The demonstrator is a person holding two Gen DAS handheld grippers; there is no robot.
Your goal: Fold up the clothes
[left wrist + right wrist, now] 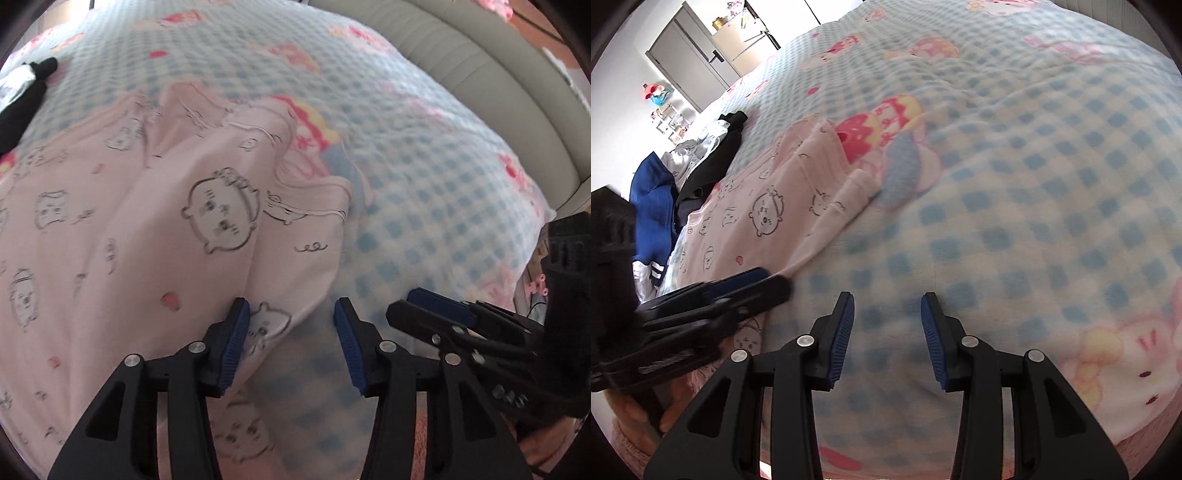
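Observation:
A pink garment printed with cartoon faces point(155, 221) lies on a blue-checked blanket point(424, 206). My left gripper point(291, 317) is open, its jaws straddling the garment's near right edge, with the left pad over the cloth. My right gripper point(888, 310) is open and empty over bare blanket point(1034, 206), just right of the garment point(768, 206). In the right wrist view the left gripper point(750, 284) sits at the garment's near corner. In the left wrist view the right gripper point(436, 306) shows at the right.
Dark and white clothes point(26, 88) lie at the far left of the bed; the pile with a blue garment point(653, 206) shows in the right wrist view. A grey padded headboard point(498, 85) runs along the right. A wardrobe point(698, 55) stands beyond the bed.

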